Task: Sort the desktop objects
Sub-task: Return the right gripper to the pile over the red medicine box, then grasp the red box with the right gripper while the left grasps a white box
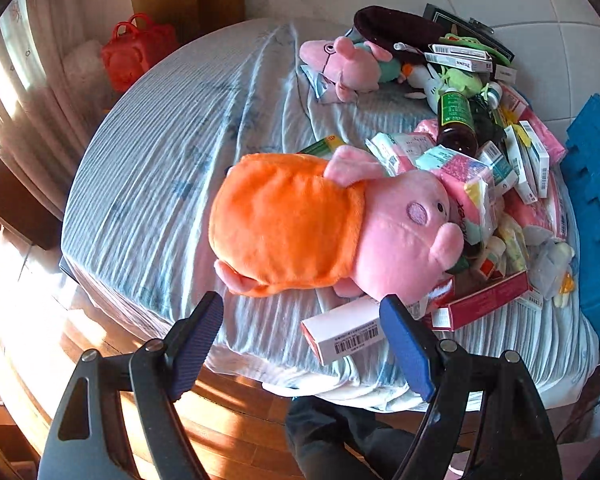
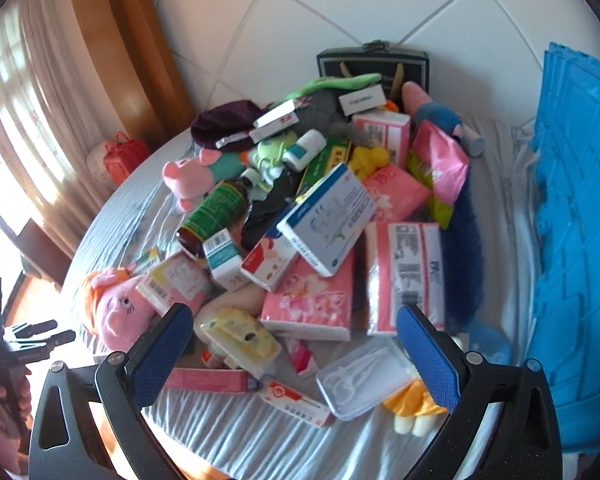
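While both grippers hang over the near edge of the table, their blue pads stand wide apart and nothing is between them. The left gripper (image 1: 302, 344) is open above the table's pale blue striped cloth (image 1: 148, 184), just in front of the big plush pig in an orange dress (image 1: 324, 228), and it does not touch the pig. A white box with a barcode (image 1: 342, 334) lies just beside the pig, on its near side, close to the right pad. A flat red carton (image 1: 484, 302) lies to the right of the pig's head.

The right gripper (image 2: 294, 350) is also open, over the near part of the heap. A clear plastic case with white parts inside (image 2: 360, 380) lies right between its pads in the view, lower down on the cloth. In this view the pig (image 2: 116, 312) is at the left edge of the heap. Beyond the pig, more to the right, lie pink tissue packs (image 2: 312, 300) and a blue and white medicine box (image 2: 328, 220) on top of them. A dark bottle with a green label (image 2: 216, 208) lies behind the pig, and a smaller plush pig (image 2: 192, 176) is farther still. A dark case (image 2: 374, 62) stands against the white tiled wall, far behind the pig. A blue crate (image 2: 580, 240) is at the far right, well apart from the pig.
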A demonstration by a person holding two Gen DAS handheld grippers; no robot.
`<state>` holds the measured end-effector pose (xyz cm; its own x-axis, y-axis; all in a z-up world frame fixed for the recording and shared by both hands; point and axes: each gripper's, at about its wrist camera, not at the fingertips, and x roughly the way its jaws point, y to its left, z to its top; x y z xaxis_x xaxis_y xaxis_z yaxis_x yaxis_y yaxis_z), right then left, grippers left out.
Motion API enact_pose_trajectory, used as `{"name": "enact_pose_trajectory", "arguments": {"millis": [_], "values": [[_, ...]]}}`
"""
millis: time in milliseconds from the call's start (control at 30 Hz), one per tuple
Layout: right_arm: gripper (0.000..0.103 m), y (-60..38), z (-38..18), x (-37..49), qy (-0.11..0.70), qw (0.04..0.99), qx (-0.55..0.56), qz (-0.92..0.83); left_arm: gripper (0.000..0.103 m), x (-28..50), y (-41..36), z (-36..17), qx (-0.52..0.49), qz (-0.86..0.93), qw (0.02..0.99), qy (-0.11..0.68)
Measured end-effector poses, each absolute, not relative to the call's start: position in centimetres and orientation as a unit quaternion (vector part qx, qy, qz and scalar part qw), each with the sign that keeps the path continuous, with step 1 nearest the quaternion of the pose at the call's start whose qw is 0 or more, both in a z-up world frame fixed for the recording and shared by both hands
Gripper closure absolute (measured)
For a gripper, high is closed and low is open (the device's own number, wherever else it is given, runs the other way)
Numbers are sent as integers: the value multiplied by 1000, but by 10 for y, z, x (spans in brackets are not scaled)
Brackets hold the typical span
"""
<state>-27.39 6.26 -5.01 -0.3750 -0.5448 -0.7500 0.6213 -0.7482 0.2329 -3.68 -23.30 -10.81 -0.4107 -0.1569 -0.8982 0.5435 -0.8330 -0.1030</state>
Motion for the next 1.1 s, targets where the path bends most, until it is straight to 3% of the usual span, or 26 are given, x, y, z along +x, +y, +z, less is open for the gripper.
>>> {"name": "enact_pose_trajectory", "arguments": {"millis": [167,467,500,533,567,633,767,900,967,1100], "values": [[0,44,-81,-263,74,362,468,-803,23,-54,-203,-123,524,-820,171,153],[0,40,-113,-215,66,322,506,-798,23,-80,-169,-157,537,-838,90,-16],[0,39,-118,-210,57,315,514,-796,24,-82,-168,-161,537,-839,79,-31],[0,38,-123,-205,47,307,523,-794,34,-84,-167,-164,536,-841,66,-39],[0,36,-127,-200,37,298,531,-792,45,-86,-168,-167,537,-841,54,-40],[0,29,-134,-194,23,277,548,-789,57,-92,-175,-171,541,-840,28,-13],[0,9,-142,-193,-14,230,575,-785,67,-105,-189,-162,522,-852,13,41],[4,-12,-149,-201,-61,206,596,-774,70,-119,-192,-161,520,-851,5,69],[21,-22,-157,-206,-77,193,611,-764,71,-122,-193,-164,526,-846,-2,85],[29,-41,-179,-208,-92,186,641,-738,71,-123,-197,-167,533,-837,-11,119]]}}
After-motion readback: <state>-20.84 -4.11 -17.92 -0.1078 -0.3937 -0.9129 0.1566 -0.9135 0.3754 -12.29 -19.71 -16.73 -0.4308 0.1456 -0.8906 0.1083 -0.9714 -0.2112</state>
